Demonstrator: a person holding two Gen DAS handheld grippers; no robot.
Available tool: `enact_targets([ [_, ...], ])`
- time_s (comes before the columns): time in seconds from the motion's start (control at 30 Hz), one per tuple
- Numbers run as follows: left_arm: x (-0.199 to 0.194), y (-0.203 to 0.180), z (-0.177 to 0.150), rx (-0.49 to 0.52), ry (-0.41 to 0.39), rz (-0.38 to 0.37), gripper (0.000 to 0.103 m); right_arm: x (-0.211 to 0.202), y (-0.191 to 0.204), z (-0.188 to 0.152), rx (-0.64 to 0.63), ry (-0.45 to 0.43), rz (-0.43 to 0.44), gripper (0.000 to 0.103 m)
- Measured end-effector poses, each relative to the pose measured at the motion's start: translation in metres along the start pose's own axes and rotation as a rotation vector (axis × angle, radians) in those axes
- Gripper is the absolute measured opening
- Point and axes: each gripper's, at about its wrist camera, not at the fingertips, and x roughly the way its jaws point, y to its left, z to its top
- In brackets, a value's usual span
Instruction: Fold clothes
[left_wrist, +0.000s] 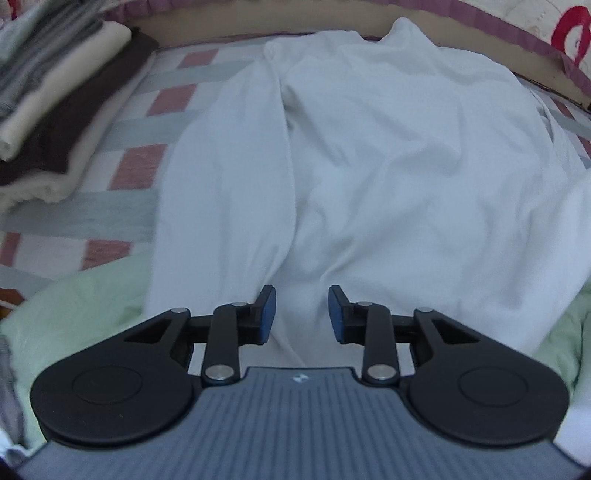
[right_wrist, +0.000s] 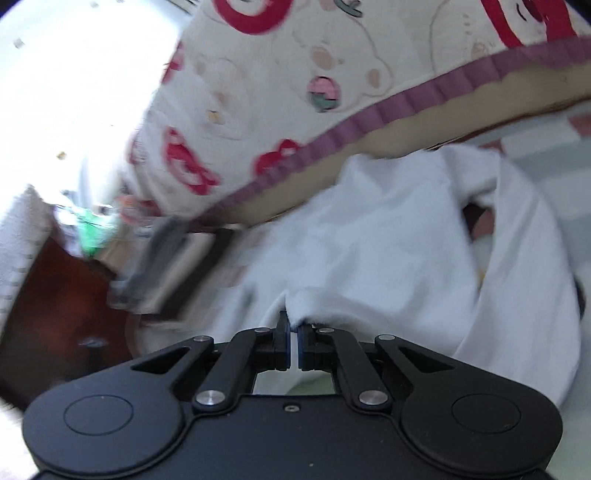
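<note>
White garment spread, rumpled, across the checked bedcover, straight ahead of the left gripper. Left gripper released, blue pads well apart, hovering just above the garment's near edge with nothing between the jaws. Right gripper clenched on a fold of the same white garment, cloth bunched at the tips and trailing ahead and to the right, lifted somewhat off the bed. Patterned quilt with a purple border beyond the right gripper; view there blurred.

Step in hand, as a judgement: one edge carried by the right gripper, either to spread the garment flat or to bring one part over another; cannot tell which from this. Next move calls for the left gripper closing on the near edge or pinning it, with even tension to keep wrinkles out.

No container in sight. Stack of folded clothes ahead and to the left of the left gripper; pale green cloth just beside it.
</note>
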Motion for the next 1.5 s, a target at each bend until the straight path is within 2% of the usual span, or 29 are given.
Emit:
enact_targets([
  [0.03,-0.006,0.001,-0.002,0.012,-0.006,0.014,0.035,-0.011,0.004,-0.008,-0.016,0.034,-0.020,0.006],
  [0.07,-0.012,0.002,-0.003,0.024,-0.012,0.029,0.048,-0.021,0.008,-0.015,-0.043,0.073,-0.066,0.006],
  [0.1,-0.018,0.004,-0.005,0.035,-0.018,0.043,0.054,-0.027,0.008,-0.023,-0.079,0.115,-0.147,0.006],
  [0.13,-0.024,0.005,-0.007,0.045,-0.020,0.053,0.059,-0.030,0.006,-0.030,-0.106,0.154,-0.221,0.006],
  [0.17,-0.020,0.008,-0.007,0.033,0.005,0.021,0.059,-0.033,0.002,-0.038,-0.120,0.189,-0.284,0.006],
  [0.23,-0.014,0.014,-0.009,0.013,0.056,-0.044,0.060,-0.032,-0.006,-0.052,-0.116,0.238,-0.331,0.005],
  [0.3,-0.005,0.008,-0.012,0.046,0.071,-0.097,0.066,-0.026,-0.004,-0.064,-0.152,0.275,-0.356,0.005],
  [0.33,-0.001,0.004,-0.014,0.059,0.072,-0.074,0.072,-0.022,-0.001,-0.068,-0.173,0.287,-0.365,0.005],
  [0.37,0.005,0.000,-0.016,0.081,0.081,-0.034,0.072,-0.020,0.002,-0.069,-0.181,0.289,-0.370,0.005],
  [0.4,0.010,-0.004,-0.018,0.104,0.083,0.004,0.070,-0.018,0.003,-0.069,-0.180,0.288,-0.373,0.005],
  [0.43,0.013,-0.004,-0.020,0.117,0.080,0.024,0.053,-0.018,0.002,-0.069,-0.182,0.287,-0.378,0.005],
  [0.47,0.014,-0.002,-0.020,0.118,0.087,0.037,0.031,-0.019,0.002,-0.068,-0.187,0.286,-0.388,0.005],
  [0.5,0.015,0.000,-0.020,0.118,0.092,0.047,0.024,-0.020,0.001,-0.067,-0.188,0.284,-0.393,0.005],
  [0.57,0.007,0.012,-0.017,0.080,0.070,0.016,0.013,-0.024,-0.003,-0.065,-0.174,0.276,-0.383,0.005],
  [0.67,-0.008,0.029,-0.011,0.049,0.018,0.007,0.009,-0.028,-0.003,-0.068,-0.170,0.255,-0.372,0.005],
  [0.73,-0.018,0.042,-0.004,0.043,-0.032,0.044,0.001,-0.026,-0.002,-0.072,-0.176,0.250,-0.380,0.005],
  [0.87,-0.035,0.067,0.011,0.008,-0.093,0.107,0.001,-0.025,-0.001,-0.077,-0.165,0.245,-0.390,0.006],
  [0.93,-0.041,0.075,0.018,-0.012,-0.096,0.100,0.001,-0.024,-0.001,-0.078,-0.162,0.244,-0.394,0.006],
  [1.03,-0.037,0.073,0.020,-0.037,-0.064,0.016,0.010,-0.023,-0.001,-0.079,-0.160,0.243,-0.405,0.006],
  [1.07,-0.032,0.068,0.017,-0.034,-0.052,-0.023,0.030,-0.022,0.000,-0.079,-0.160,0.243,-0.408,0.006],
  [1.13,-0.020,0.056,0.011,-0.032,-0.025,-0.077,0.063,-0.020,0.001,-0.079,-0.163,0.248,-0.429,0.006],
  [1.2,-0.007,0.043,0.005,-0.035,0.003,-0.113,0.063,-0.018,0.003,-0.078,-0.170,0.260,-0.464,0.007],
  [1.23,0.000,0.038,0.002,-0.035,0.017,-0.122,0.063,-0.015,0.003,-0.076,-0.182,0.280,-0.507,0.020],
  [1.3,0.013,0.029,-0.003,-0.025,0.046,-0.138,0.064,-0.006,0.007,-0.075,-0.260,0.341,-0.675,0.032],
  [1.33,0.018,0.025,-0.005,-0.014,0.058,-0.140,0.065,-0.003,0.009,-0.075,-0.309,0.353,-0.741,0.032],
  [1.37,0.022,0.023,-0.007,-0.002,0.065,-0.133,0.064,-0.003,0.012,-0.074,-0.338,0.348,-0.767,0.032],
  [1.4,0.024,0.023,-0.008,0.001,0.065,-0.128,0.060,-0.007,0.016,-0.068,-0.329,0.319,-0.749,0.032],
  [1.47,0.022,0.023,-0.008,0.027,0.059,-0.116,0.005,-0.017,0.024,-0.054,-0.276,0.232,-0.672,0.031],
  [1.5,0.016,0.025,-0.008,0.038,0.035,-0.119,0.005,-0.018,0.030,-0.047,-0.278,0.194,-0.646,0.031],
])
